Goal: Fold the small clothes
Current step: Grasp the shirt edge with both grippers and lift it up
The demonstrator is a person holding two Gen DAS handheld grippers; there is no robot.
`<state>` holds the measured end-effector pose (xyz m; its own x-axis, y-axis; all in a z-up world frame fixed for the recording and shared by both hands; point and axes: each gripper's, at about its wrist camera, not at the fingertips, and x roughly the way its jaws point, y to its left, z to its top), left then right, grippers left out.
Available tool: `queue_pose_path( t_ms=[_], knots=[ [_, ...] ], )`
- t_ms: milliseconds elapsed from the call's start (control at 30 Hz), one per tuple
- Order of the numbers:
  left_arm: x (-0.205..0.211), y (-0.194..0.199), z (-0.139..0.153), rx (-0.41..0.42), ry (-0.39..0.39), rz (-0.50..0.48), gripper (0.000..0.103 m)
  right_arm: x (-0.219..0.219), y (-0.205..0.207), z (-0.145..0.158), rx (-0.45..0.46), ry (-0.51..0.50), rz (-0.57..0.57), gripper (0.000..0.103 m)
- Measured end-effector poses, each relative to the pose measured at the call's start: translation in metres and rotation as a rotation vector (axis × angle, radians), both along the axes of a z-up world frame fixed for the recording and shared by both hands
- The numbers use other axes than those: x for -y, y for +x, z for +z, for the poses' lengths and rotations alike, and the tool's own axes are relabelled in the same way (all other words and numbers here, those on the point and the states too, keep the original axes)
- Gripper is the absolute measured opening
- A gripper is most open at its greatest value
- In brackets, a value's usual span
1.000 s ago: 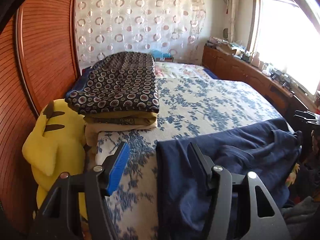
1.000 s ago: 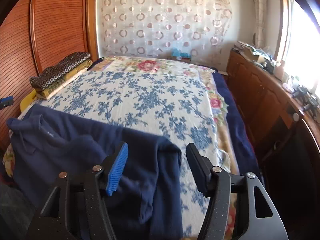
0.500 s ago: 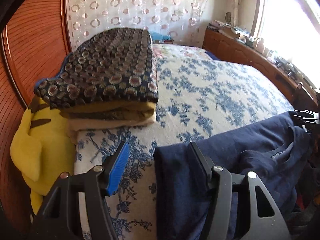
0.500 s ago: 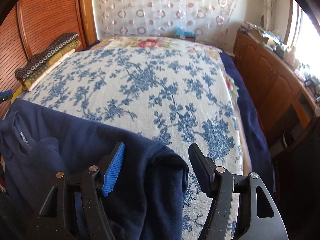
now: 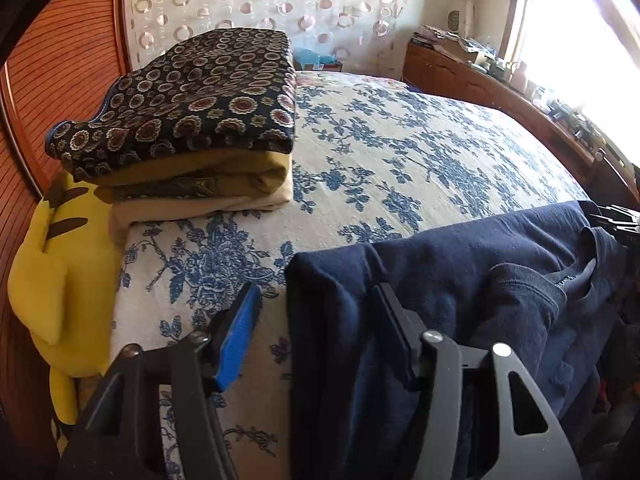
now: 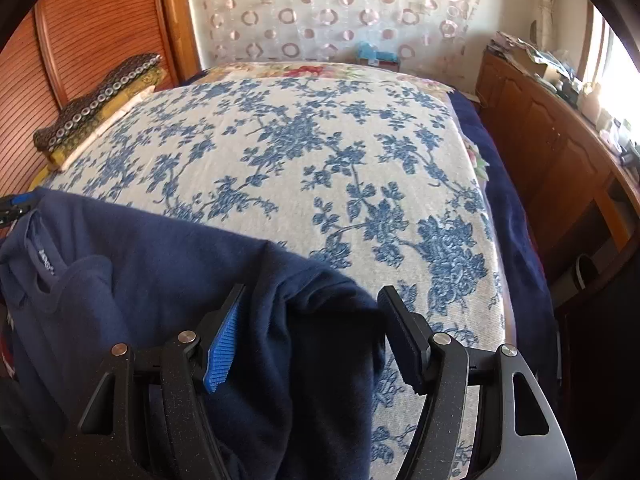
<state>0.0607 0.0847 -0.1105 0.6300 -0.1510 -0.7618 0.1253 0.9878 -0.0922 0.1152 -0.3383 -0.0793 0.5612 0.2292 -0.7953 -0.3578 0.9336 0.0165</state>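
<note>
A navy sweatshirt (image 5: 460, 280) lies along the near edge of the bed, collar toward the middle, and it also shows in the right wrist view (image 6: 160, 272). My left gripper (image 5: 316, 320) is open, with the sweatshirt's left end lying between its fingers. My right gripper (image 6: 312, 320) is open, with the sweatshirt's right end bunched between its fingers. Neither pair of fingers is pressed on the cloth.
The bed has a blue floral cover (image 6: 320, 152). A stack of folded clothes (image 5: 192, 120) sits at its left side, with a yellow plush toy (image 5: 52, 272) beside it. A wooden wardrobe (image 6: 80, 40) is left, a wooden cabinet (image 6: 560, 152) right.
Both grippers have moved forward and lower over the bed, carrying the sweatshirt's ends farther onto the cover. The jaws have stayed wide apart.
</note>
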Motion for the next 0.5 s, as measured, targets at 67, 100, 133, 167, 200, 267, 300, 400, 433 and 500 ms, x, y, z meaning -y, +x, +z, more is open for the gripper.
queue_pose_path(
  t_ms=[67, 100, 133, 167, 200, 267, 300, 400, 433, 500],
  knots=[
    [0.001, -0.001, 0.002, -0.005, -0.02, -0.022, 0.035, -0.003, -0.004, 0.001, -0.007, 0.022, 0.039, 0.037],
    [0.003, -0.002, 0.003, -0.009, -0.031, -0.042, 0.022, -0.004, -0.005, 0.002, -0.01, 0.019, 0.046, 0.033],
    [0.005, -0.002, 0.004, -0.013, -0.038, -0.055, 0.015, -0.006, -0.007, 0.003, -0.01, 0.017, 0.05, 0.026],
    [0.007, -0.004, 0.006, -0.01, -0.037, -0.064, 0.007, -0.007, -0.009, 0.004, -0.012, 0.025, 0.062, 0.016],
    [0.008, -0.007, 0.009, -0.001, -0.034, -0.064, 0.006, -0.007, -0.013, 0.007, -0.01, 0.038, 0.071, 0.014],
    [0.012, -0.019, 0.026, 0.059, -0.019, -0.039, 0.005, -0.007, -0.021, 0.015, 0.008, 0.062, 0.074, 0.012],
    [0.015, -0.026, 0.041, 0.098, -0.029, -0.044, 0.005, -0.008, -0.026, 0.021, 0.023, 0.075, 0.08, 0.011],
    [0.022, -0.05, 0.089, 0.2, -0.06, -0.083, 0.005, -0.012, -0.049, 0.057, 0.091, 0.033, 0.106, 0.01],
    [0.024, -0.057, 0.104, 0.232, -0.07, -0.095, 0.005, -0.012, -0.055, 0.068, 0.111, 0.033, 0.114, 0.01],
    [0.026, -0.073, 0.135, 0.3, -0.087, -0.114, 0.005, -0.012, -0.071, 0.106, 0.179, 0.021, 0.123, 0.01]
  ],
)
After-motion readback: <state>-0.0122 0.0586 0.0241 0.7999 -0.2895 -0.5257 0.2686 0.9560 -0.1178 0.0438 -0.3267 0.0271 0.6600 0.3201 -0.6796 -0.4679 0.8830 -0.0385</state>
